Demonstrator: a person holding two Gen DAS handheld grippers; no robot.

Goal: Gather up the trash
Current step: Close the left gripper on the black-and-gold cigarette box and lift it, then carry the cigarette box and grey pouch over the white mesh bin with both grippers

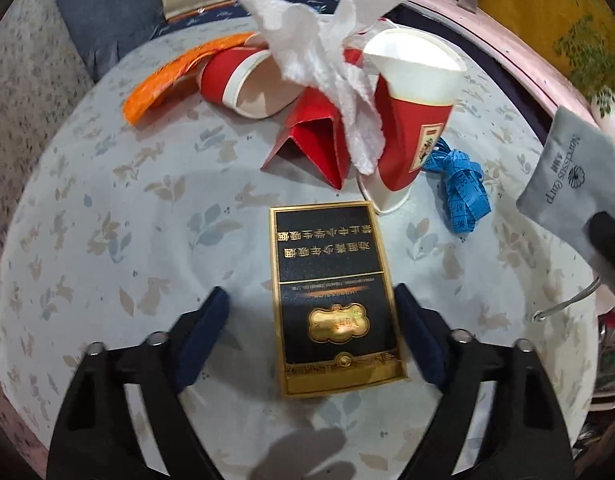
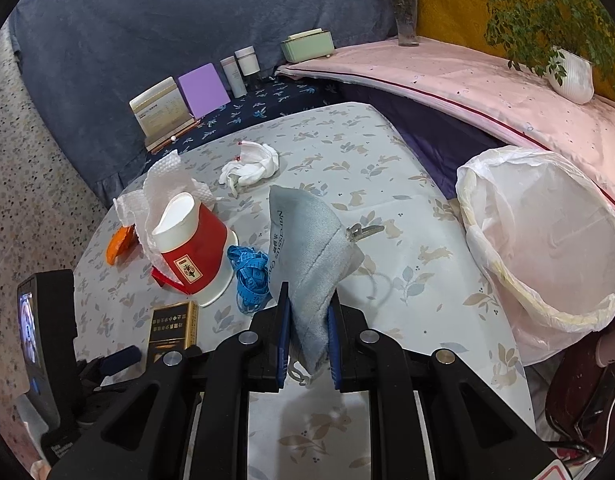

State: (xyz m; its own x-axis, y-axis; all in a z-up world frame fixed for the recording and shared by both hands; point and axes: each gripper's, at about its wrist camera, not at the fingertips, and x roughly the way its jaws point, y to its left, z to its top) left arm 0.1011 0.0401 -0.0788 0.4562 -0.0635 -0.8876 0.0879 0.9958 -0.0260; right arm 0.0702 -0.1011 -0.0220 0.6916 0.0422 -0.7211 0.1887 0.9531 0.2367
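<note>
A lived-in home room: a tabletop (image 2: pixel 347 140) under a rabbit-and-leaf print cloth, a blue-grey sofa (image 2: pixel 187 12) at twelve o'clock, a vase of flowers (image 2: pixel 405 12) and a potted plant (image 2: pixel 567 72) at one to two o'clock, skincare bottles (image 2: pixel 243 68) beside them.

The grey pouch (image 1: pixel 575 184) at three o'clock in the left wrist view bears the words "Narcissus Garp" beside a flower emblem. The blue tape measure (image 1: pixel 461 188), at about two o'clock from the black-and-gold box (image 1: pixel 335 300), shows the numbers 32, 66 and 67. The box carries gold Chinese characters, upside down here, and the red cup (image 1: pixel 411 136) a small label too blurred to read.
</note>
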